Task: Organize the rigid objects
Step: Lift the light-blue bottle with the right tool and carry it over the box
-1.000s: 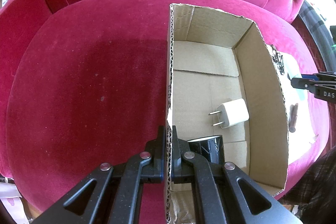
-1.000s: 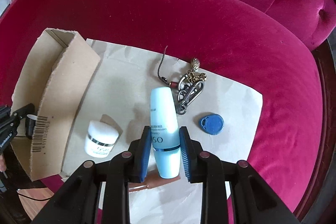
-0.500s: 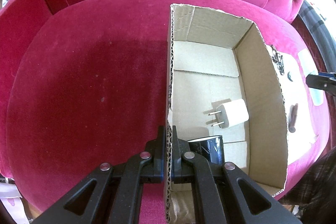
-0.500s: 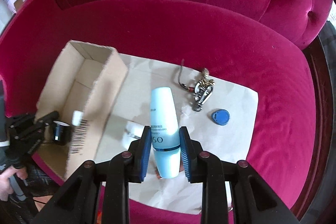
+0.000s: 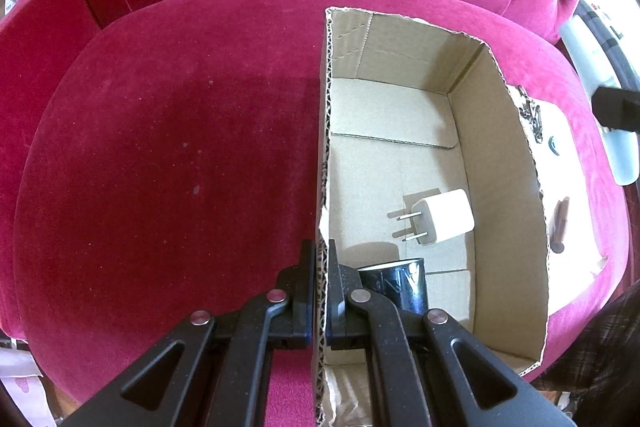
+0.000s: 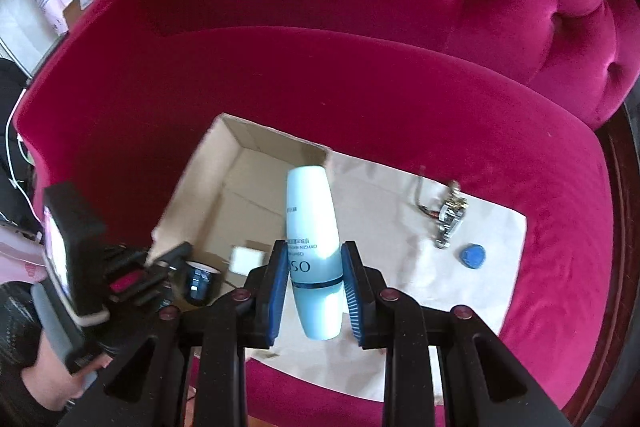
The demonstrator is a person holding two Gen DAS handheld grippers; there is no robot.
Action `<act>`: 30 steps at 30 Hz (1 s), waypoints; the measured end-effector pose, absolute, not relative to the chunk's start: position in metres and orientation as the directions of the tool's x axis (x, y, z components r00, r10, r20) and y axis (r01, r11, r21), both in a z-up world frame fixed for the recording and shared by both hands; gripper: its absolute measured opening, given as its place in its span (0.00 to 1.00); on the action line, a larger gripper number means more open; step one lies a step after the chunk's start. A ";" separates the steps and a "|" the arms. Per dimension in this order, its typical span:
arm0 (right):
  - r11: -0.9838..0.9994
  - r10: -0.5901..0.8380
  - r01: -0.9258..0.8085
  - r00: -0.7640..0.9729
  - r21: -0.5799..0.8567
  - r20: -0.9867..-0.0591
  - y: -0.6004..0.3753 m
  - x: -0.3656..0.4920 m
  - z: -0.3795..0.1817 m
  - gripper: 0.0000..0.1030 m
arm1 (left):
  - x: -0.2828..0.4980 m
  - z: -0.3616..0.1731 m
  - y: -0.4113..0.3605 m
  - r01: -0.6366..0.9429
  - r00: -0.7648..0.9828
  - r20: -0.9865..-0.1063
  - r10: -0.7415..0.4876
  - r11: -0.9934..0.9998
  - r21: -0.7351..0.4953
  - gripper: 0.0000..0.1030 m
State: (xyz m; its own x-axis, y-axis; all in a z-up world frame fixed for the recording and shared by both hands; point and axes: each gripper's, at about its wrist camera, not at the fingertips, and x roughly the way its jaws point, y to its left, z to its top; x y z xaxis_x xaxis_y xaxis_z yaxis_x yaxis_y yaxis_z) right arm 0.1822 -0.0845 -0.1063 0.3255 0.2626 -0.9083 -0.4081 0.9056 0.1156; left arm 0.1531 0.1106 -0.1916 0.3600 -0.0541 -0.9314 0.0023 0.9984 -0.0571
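Cardboard box [image 5: 508,187], open-topped, sits on the seat of a magenta velvet armchair [image 5: 168,155]. The left gripper [image 5: 319,259] is pinched tight on the box's near wall, one finger inside and one outside. On the box floor lie a white two-pin charger plug [image 5: 442,217] and, close by the gripper, a dark glossy jar [image 5: 396,287] with silver lettering too distorted to read.

The right gripper [image 6: 314,267], narrowly parted, clamps a pale blue lotion bottle [image 6: 314,239] between its blue pads [image 6: 279,287]. The bottle is held in the air at the box's right wall; its label reads "OSM" in part, the smaller print illegible. On brown paper [image 6: 400,267] beside the box lie a metal keychain [image 6: 446,217] and a blue key fob [image 6: 474,255].
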 end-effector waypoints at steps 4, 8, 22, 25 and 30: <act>0.898 0.284 -0.420 0.322 0.132 -0.903 -0.068 0.180 -0.104 0.27 | 0.153 -0.191 0.110 0.005 0.361 -0.931 -0.052 0.999 -0.054 0.03; 0.894 0.300 -0.421 0.315 0.150 -0.900 -0.054 0.180 -0.104 0.27 | 0.154 -0.192 0.110 0.003 0.360 -0.931 -0.053 0.998 -0.056 0.03; 0.902 0.342 -0.363 0.270 0.234 -0.900 -0.042 0.188 -0.123 0.27 | 0.153 -0.193 0.110 0.004 0.361 -0.931 -0.054 0.998 -0.056 0.03; 0.903 0.351 -0.348 0.258 0.253 -0.900 -0.044 0.191 -0.125 0.27 | 0.154 -0.193 0.110 0.003 0.359 -0.931 -0.056 0.998 -0.059 0.03; 0.901 0.357 -0.349 0.265 0.257 -0.896 -0.042 0.193 -0.122 0.27 | 0.154 -0.193 0.110 0.002 0.359 -0.932 -0.054 0.998 -0.057 0.03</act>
